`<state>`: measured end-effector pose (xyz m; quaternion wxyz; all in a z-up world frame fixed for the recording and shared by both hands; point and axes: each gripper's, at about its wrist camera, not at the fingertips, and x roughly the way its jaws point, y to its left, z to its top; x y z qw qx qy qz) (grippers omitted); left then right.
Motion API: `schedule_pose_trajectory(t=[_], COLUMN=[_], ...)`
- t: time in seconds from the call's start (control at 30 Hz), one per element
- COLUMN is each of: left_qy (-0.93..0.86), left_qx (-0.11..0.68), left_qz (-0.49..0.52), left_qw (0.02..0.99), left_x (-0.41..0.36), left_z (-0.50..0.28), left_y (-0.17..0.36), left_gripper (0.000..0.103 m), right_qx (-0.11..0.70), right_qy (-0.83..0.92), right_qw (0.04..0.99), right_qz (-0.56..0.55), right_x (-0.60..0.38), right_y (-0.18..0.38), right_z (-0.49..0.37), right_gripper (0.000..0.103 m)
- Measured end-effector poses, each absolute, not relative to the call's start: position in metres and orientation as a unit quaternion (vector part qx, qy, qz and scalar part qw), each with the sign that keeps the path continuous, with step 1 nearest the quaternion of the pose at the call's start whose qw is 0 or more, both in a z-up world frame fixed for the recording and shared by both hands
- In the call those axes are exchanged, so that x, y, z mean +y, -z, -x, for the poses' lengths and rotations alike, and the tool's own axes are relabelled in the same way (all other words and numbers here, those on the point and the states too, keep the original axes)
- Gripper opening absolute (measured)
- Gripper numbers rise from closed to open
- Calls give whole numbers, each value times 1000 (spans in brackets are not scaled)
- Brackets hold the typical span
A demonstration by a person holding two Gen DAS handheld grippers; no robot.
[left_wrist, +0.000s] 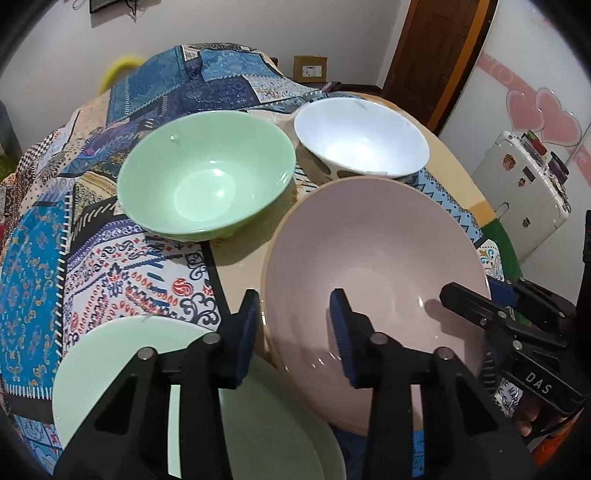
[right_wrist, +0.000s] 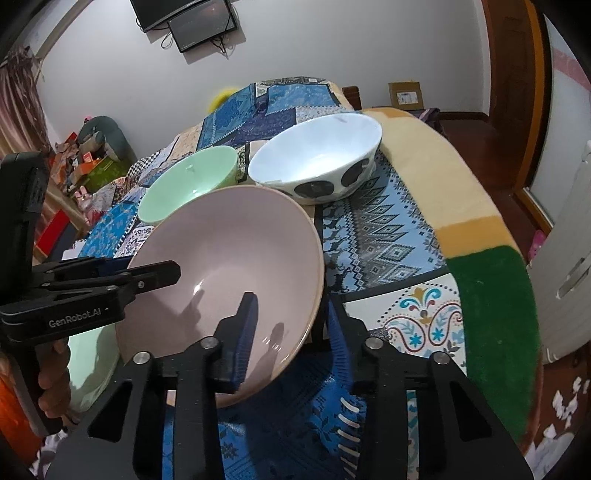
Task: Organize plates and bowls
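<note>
The room was evenly, moderately lit from overhead. Small glare spots sat on the pink bowl (left_wrist: 373, 266) and green bowl (left_wrist: 207, 177). The gripper fingers threw soft shadows inside the pink bowl. Fisheye distortion bent the far walls and table edge (right_wrist: 461, 192); black vignetting filled the corners. Near parts were slightly soft, the mid-scene sharp.

black fingers (left_wrist: 347, 336); blue, seemingly ribbed pads (right_wrist: 245, 332)

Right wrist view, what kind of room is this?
Probably a lived-in room at home: a wall-mounted screen, a wooden door, a patchwork tablecloth under household bowls, and clutter on the floor.
</note>
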<state>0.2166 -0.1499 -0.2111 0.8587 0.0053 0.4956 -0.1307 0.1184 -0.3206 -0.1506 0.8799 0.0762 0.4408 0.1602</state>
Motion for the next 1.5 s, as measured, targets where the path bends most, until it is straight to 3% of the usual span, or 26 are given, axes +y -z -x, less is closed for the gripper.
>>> schedule_pose_trajectory(t=[0.23, 0.67, 1.5], left_qy=[130, 133, 97], left_qx=[500, 504, 435], left_qz=[-10, 19, 43], left_qw=[856, 853, 894], left_x=[-154, -147, -77], left_z=[-220, -214, -148], left_y=[218, 211, 134], left_gripper=[29, 28, 28], right_qx=[441, 441, 378], right_qy=[-168, -159, -212], right_qw=[879, 880, 899], right_qz=[-72, -78, -61], right_x=[-318, -317, -259], right_y=[154, 145, 89], right_z=[-119, -118, -99], right_gripper=[25, 24, 24])
